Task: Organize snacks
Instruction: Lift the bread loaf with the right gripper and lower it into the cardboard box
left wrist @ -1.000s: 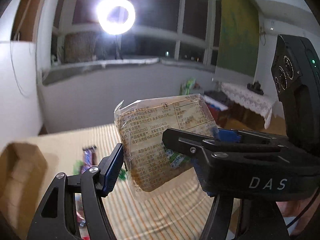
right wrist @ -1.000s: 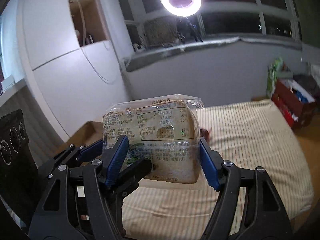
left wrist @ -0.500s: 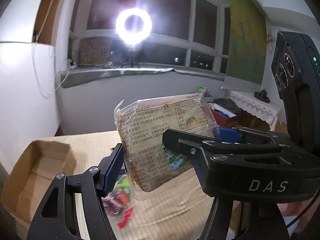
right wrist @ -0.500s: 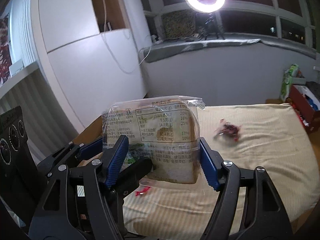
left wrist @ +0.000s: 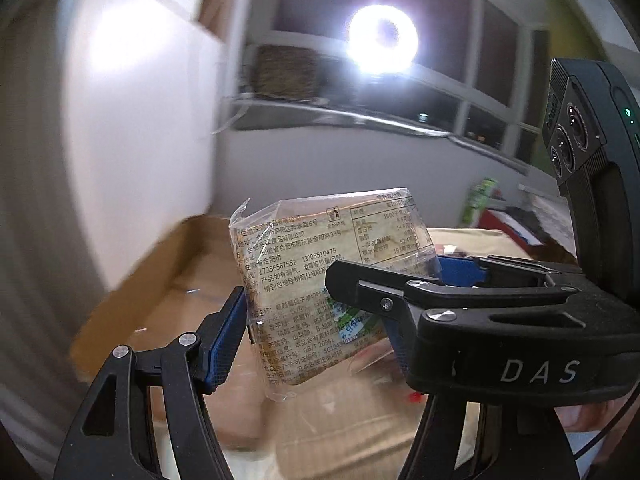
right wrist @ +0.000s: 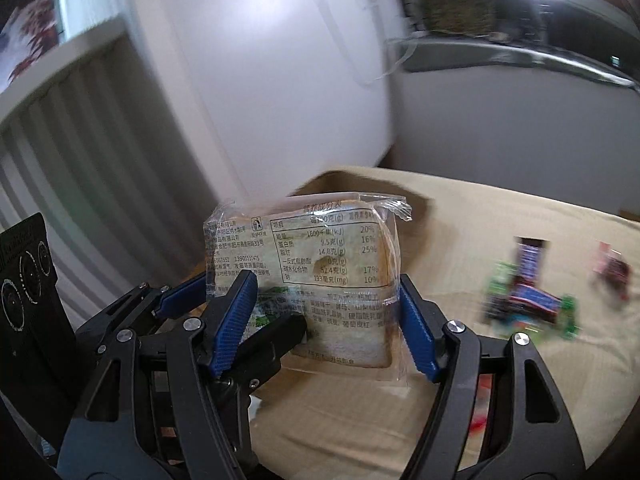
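Note:
A clear-wrapped bread pack (left wrist: 320, 280) with printed text is held in the air between both grippers. My left gripper (left wrist: 320, 320) is shut on its one side. My right gripper (right wrist: 328, 320) is shut on the same pack (right wrist: 320, 276), blue pads pressing both edges. The right gripper's black body (left wrist: 500, 320) crosses the left wrist view. An open cardboard box (left wrist: 168, 288) lies below and behind the pack. It is mostly hidden behind the pack in the right wrist view.
Several small snack packets (right wrist: 528, 300) lie in a loose pile on the beige striped cloth (right wrist: 500, 224), with a red one (right wrist: 612, 270) further right. A white cabinet (right wrist: 260, 80) stands behind the box. A ring light (left wrist: 382, 38) shines by the window.
Both grippers have swung left with the bread pack. The cardboard box now lies directly under it and the snack pile has shifted to the right of the view.

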`<state>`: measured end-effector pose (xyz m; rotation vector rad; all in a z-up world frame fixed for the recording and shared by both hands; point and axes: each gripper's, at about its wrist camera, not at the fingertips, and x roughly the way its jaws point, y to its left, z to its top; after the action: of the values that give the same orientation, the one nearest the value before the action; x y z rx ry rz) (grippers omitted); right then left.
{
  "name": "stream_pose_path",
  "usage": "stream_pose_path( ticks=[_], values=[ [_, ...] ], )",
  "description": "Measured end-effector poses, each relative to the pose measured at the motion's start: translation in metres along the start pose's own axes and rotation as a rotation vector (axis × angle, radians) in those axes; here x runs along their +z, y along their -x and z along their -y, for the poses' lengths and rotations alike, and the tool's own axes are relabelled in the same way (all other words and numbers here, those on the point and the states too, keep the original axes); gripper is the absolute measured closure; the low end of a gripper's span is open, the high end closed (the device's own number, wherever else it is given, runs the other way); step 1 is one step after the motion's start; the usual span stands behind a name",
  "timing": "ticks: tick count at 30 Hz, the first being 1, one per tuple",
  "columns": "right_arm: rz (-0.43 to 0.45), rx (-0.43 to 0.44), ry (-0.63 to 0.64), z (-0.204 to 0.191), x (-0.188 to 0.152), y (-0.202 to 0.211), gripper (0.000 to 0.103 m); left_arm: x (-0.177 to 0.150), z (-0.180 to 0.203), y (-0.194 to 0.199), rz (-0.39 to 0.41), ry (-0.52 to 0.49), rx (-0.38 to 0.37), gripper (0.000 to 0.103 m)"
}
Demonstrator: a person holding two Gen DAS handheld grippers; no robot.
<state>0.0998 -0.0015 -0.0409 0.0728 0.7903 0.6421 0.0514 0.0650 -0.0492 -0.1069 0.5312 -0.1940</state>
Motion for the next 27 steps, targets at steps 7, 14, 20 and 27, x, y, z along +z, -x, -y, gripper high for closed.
stream_pose_path(
  ticks=[7,14,20,27],
  values=[
    [-0.037,0.076,0.036,-0.032,0.006,-0.041,0.031,-0.004,-0.052,0.012,-0.006,0.043,0.108,0.037],
    [-0.118,0.107,-0.023,-0.016,-0.010,-0.094,0.031,-0.020,-0.069,-0.010,-0.077,0.097,0.149,0.035],
    [-0.141,0.096,-0.023,0.000,-0.014,-0.106,0.027,-0.033,-0.070,-0.026,-0.158,0.110,0.154,0.022],
    [-0.137,0.080,-0.006,0.027,-0.010,-0.107,0.027,-0.039,-0.057,-0.020,-0.126,0.133,0.168,0.018]
  ],
)
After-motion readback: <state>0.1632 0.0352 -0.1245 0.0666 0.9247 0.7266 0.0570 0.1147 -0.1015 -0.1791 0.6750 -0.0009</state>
